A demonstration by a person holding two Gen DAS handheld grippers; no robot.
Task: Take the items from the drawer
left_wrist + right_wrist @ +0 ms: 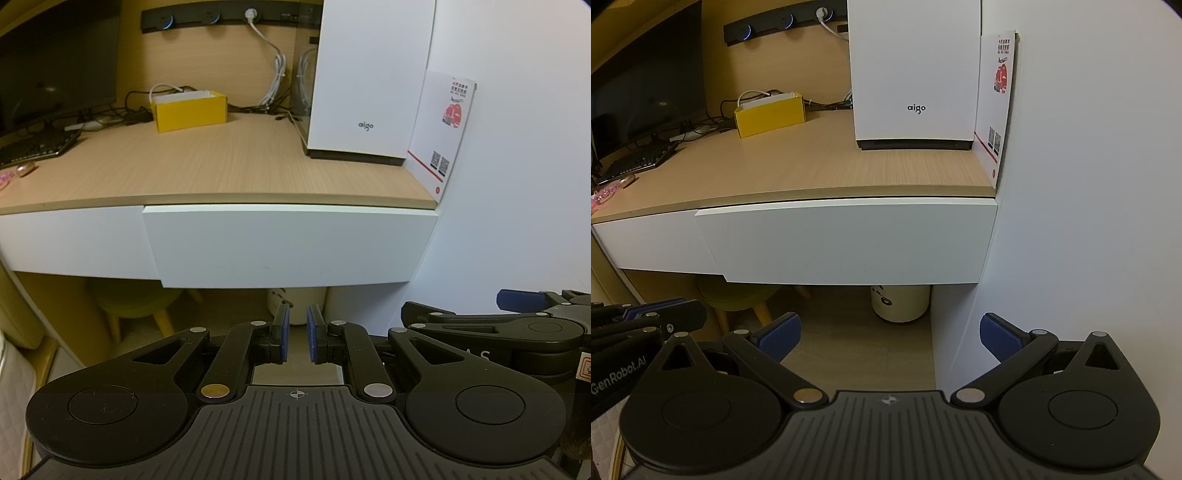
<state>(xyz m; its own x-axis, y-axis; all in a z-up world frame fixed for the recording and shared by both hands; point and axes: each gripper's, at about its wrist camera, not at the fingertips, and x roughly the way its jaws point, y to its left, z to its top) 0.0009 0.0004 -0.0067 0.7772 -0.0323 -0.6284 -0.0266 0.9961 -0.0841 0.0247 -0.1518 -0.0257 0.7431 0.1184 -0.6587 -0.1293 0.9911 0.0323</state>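
The white drawer front [288,243] under the right end of the wooden desk stands a little proud of the neighbouring white front [74,240]; its inside is hidden. In the right wrist view the same drawer [846,240] fills the middle. My left gripper [297,325] hangs just below the drawer's lower edge, its blue pads nearly together with a narrow gap and nothing between them. My right gripper [890,332] is wide open and holds nothing, lower than the drawer and close to the white wall. Each gripper shows at the edge of the other's view.
On the desk stand a white aigo computer case [365,92], a yellow box [190,110], a monitor [55,62] and a keyboard [37,146]. A leaflet [443,129] leans on the right wall [517,166]. Under the desk are a green stool [136,302] and a white bin [901,299].
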